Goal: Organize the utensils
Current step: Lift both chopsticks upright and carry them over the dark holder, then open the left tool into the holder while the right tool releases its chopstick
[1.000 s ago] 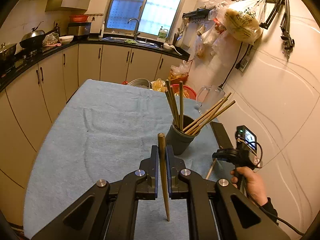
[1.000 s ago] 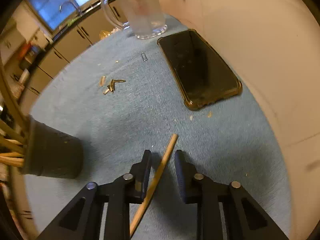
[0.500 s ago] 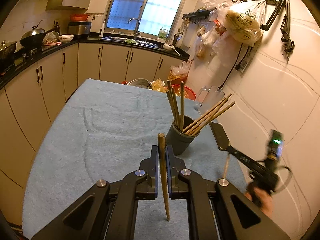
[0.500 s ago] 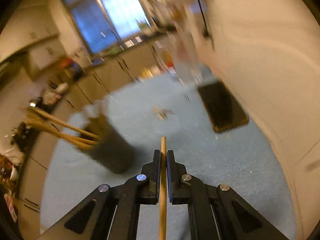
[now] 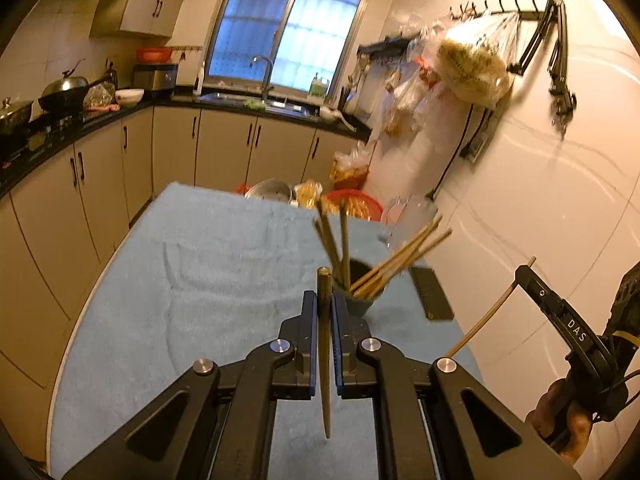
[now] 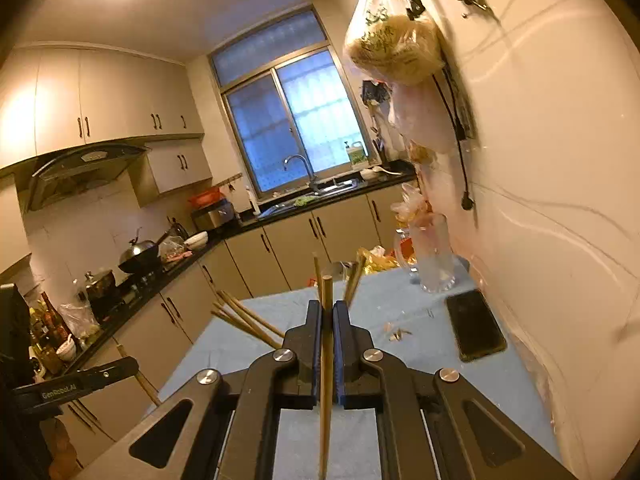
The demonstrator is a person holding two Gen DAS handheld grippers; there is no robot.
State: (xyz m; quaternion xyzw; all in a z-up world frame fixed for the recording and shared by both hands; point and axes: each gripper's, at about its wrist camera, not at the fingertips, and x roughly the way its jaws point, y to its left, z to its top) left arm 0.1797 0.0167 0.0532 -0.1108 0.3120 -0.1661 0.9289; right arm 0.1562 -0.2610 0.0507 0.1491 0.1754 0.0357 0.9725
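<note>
A dark cup (image 5: 362, 294) holding several wooden chopsticks (image 5: 400, 262) stands on the blue cloth of the table (image 5: 208, 272). My left gripper (image 5: 324, 304) is shut on one upright chopstick (image 5: 325, 344), just in front of the cup. My right gripper (image 6: 327, 314) is shut on another chopstick (image 6: 326, 360), raised above the table; it also shows at the right of the left wrist view (image 5: 524, 274). In the right wrist view the cup is hidden behind the jaws; only its chopsticks (image 6: 248, 322) stick out. The left gripper (image 6: 128, 366) shows at the lower left there.
A black phone (image 6: 476, 326) lies by the right wall (image 6: 560, 240). A glass pitcher (image 6: 434, 260) stands behind it. Small scraps (image 6: 398, 334) lie on the cloth. Kitchen cabinets (image 5: 80, 184) run along the left and the back.
My right gripper closed on a chopstick that lay on the cloth, lifted it and tilted up from the table. My left gripper, still shut on its chopstick, moved slightly closer to the cup.
</note>
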